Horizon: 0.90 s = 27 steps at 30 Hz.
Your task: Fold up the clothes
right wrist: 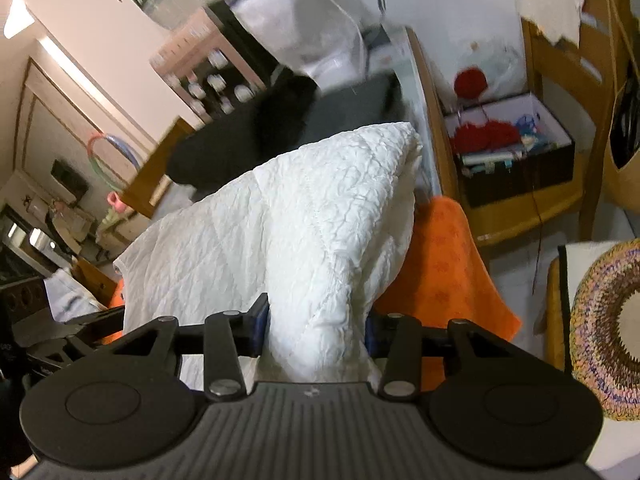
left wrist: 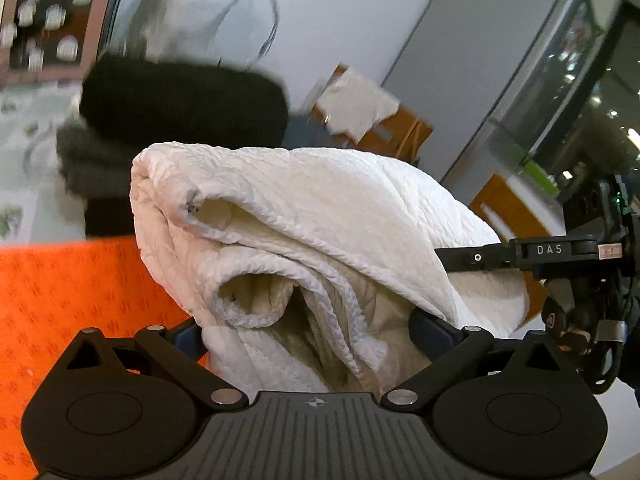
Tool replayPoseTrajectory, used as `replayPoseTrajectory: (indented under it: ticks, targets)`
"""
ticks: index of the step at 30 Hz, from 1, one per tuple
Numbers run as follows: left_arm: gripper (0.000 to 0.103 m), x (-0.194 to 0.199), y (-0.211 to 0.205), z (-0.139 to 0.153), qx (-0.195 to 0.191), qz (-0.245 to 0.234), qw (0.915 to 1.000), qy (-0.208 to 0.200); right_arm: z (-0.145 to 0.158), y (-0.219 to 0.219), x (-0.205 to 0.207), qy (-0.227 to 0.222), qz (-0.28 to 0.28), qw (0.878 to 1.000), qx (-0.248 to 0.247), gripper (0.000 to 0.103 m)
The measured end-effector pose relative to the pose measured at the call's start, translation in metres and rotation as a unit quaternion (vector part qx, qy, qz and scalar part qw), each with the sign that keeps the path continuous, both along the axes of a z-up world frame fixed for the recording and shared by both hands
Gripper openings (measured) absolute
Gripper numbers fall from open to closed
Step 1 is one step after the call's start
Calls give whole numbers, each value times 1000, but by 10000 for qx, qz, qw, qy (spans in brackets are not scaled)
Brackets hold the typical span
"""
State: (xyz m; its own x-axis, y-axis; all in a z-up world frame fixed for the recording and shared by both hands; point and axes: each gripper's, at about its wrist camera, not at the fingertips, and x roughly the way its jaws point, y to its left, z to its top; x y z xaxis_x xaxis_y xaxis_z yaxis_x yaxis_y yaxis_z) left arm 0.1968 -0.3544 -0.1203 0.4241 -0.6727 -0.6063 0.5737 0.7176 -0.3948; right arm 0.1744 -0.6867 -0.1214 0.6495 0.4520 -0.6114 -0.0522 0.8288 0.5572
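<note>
Two tongs hold one white quilted garment above the orange cloth. The left tongs pinch a thick folded bundle, jaws rather wide. The right tongs pinch a narrower fold, jaws half closed.

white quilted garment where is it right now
The white quilted garment fills the centre of both wrist views, bunched between both grippers' fingers above the orange cloth, with dark folded clothes behind it.

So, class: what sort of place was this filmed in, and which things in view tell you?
Probably a lived-in home: a wooden chair, a box of yarn and craft bits, and a kitchen stove in the background.
</note>
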Motion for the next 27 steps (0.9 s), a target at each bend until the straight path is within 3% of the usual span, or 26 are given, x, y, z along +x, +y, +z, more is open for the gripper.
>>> replayPoseTrajectory:
  ticks: [6,11,17,23,27]
  targets:
    - [101,-34,28,46,-216,219,9978,-591,57,22,-23,-429,15,9991,-53,49]
    - [101,-44,78,67,-249,566,9948,-805,87,70,-18,-660,159,9977,-42,50]
    - [101,-20,156,68,-17,891,9929,-785,89,157,18,-687,321,9970,121,50]
    - [101,29,240,66,98,1091,9913,-731,79,247,70,-722,501,9956,314,49]
    - [101,65,276,60,242,1169,9905,-677,69,291,107,-685,483,9957,386,49]
